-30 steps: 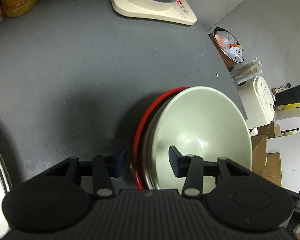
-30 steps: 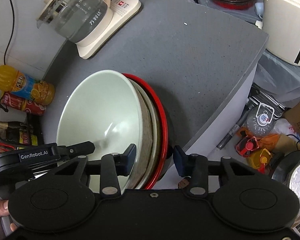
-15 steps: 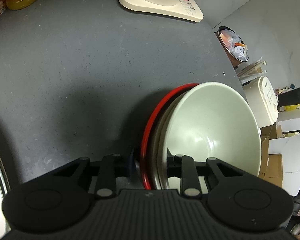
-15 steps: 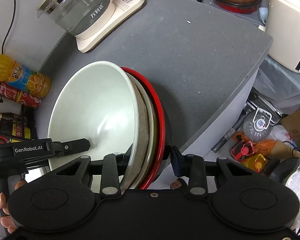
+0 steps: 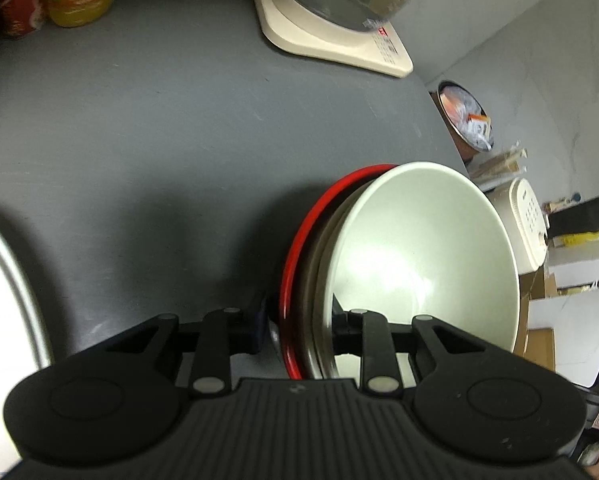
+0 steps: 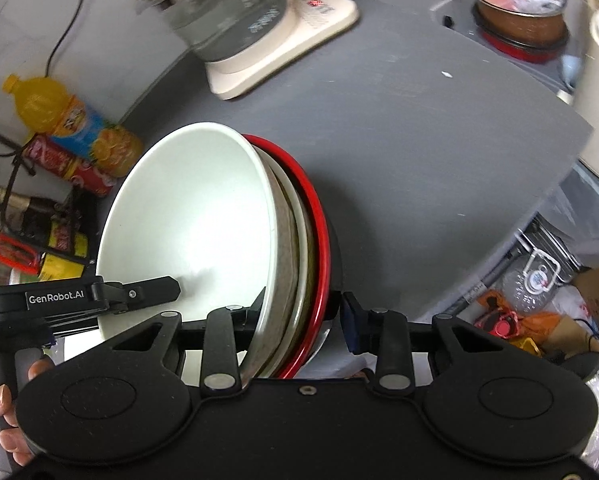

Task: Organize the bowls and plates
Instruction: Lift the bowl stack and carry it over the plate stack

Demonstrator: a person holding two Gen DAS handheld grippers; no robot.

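A pale green bowl (image 5: 419, 256) sits on top of a stack of plates, the lowest with a red rim (image 5: 299, 248). My left gripper (image 5: 299, 328) is shut on the stack's near edge, one finger inside the bowl and one under the red plate. From the opposite side my right gripper (image 6: 303, 316) is shut on the same stack, bowl (image 6: 195, 220) and red rim (image 6: 315, 216) between its pads. In the right wrist view the left gripper's finger (image 6: 151, 288) reaches into the bowl. The stack tilts above the grey countertop (image 5: 159, 140).
A glass kettle on a cream base (image 5: 339, 40) stands at the back of the counter. An orange juice bottle (image 6: 79, 124) and a red can (image 6: 67, 164) sit by the wall. A trash bin (image 6: 519, 12) and a white appliance (image 5: 523, 224) stand beyond the counter edge.
The left jaws closed from wide apart onto the stack's rim; the right jaws tightened on it. Both grippers then shifted across the counter with the stack, and the background blurs.
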